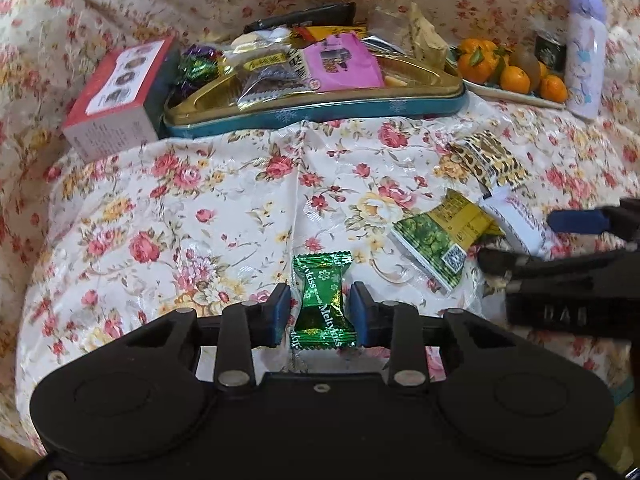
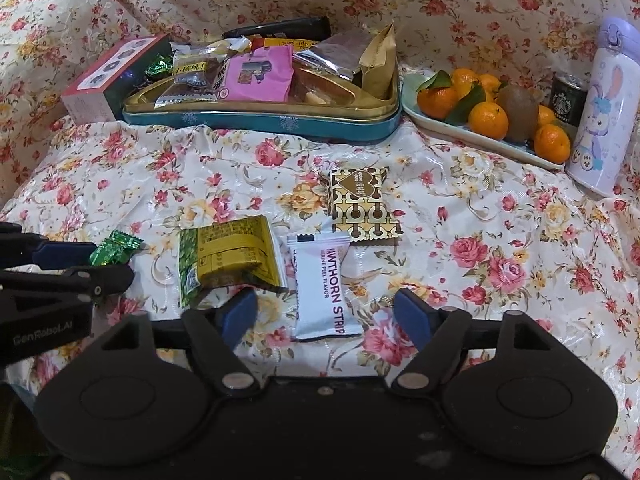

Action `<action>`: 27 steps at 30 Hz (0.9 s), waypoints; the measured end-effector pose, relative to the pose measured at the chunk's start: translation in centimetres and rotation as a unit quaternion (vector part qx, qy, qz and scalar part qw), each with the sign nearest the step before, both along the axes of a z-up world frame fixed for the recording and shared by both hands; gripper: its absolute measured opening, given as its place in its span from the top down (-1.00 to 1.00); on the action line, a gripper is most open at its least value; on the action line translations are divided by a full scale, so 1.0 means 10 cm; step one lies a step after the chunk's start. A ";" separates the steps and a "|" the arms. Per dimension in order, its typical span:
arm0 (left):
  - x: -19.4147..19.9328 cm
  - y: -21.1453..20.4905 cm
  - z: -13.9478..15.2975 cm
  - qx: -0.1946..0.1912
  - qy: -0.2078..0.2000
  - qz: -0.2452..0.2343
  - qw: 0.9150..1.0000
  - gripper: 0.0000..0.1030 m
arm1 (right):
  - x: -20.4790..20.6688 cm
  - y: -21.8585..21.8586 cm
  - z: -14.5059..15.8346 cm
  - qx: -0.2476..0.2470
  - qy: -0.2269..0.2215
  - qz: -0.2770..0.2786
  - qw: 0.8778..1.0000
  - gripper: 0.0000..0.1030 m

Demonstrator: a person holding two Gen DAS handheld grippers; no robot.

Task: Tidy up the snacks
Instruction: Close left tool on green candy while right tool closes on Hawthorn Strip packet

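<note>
A green Meltykiss candy [image 1: 322,304] lies on the floral cloth with my left gripper [image 1: 320,314] shut on it, the blue pads against its waist. From the right wrist view the same candy [image 2: 116,246] shows at the left gripper [image 2: 92,264]. My right gripper [image 2: 326,318] is open, its pads wide on either side of a white hawthorn strip packet [image 2: 324,284] without touching it. A green and yellow packet [image 2: 228,256] lies just left of that, and a gold and brown patterned packet [image 2: 362,204] lies behind. The teal tin tray [image 2: 260,120] at the back holds several snacks.
A red box [image 2: 108,80] leans at the tray's left end. To the tray's right a plate [image 2: 480,140] carries mandarins and a kiwi, with a dark can [image 2: 568,96] and a lavender bottle [image 2: 604,112] beside it. Floral cloth covers the surface and the backdrop.
</note>
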State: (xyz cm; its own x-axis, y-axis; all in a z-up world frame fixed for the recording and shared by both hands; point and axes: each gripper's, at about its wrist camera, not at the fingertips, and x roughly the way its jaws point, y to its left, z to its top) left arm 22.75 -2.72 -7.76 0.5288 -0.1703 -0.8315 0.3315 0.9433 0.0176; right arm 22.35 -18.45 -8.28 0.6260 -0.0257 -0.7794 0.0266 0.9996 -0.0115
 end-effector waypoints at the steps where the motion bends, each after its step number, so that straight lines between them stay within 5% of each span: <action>1: 0.01 0.00 0.00 -0.002 0.003 0.002 1.000 0.19 | 0.01 0.02 -0.01 0.000 0.002 0.006 1.000 -0.81; 7: 0.01 0.00 -0.01 0.002 0.004 -0.007 1.000 0.17 | 0.05 0.04 -0.04 0.017 0.003 -0.003 1.000 -1.00; 16: 0.11 0.01 -0.03 -0.006 0.014 -0.002 1.000 -0.17 | 0.07 0.03 -0.05 0.030 0.014 0.016 0.999 -1.00; 27: 0.12 0.00 -0.04 -0.007 0.019 -0.002 1.000 -0.17 | 0.11 -0.22 0.04 0.109 0.028 0.004 0.994 -0.90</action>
State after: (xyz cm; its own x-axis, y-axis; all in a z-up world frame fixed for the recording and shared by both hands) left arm 23.93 -2.72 -8.19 0.4969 -0.1841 -0.8481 0.3354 0.9421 -0.0080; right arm 23.46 -20.62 -7.92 0.5808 0.1523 -0.7997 0.0251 0.9785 0.2046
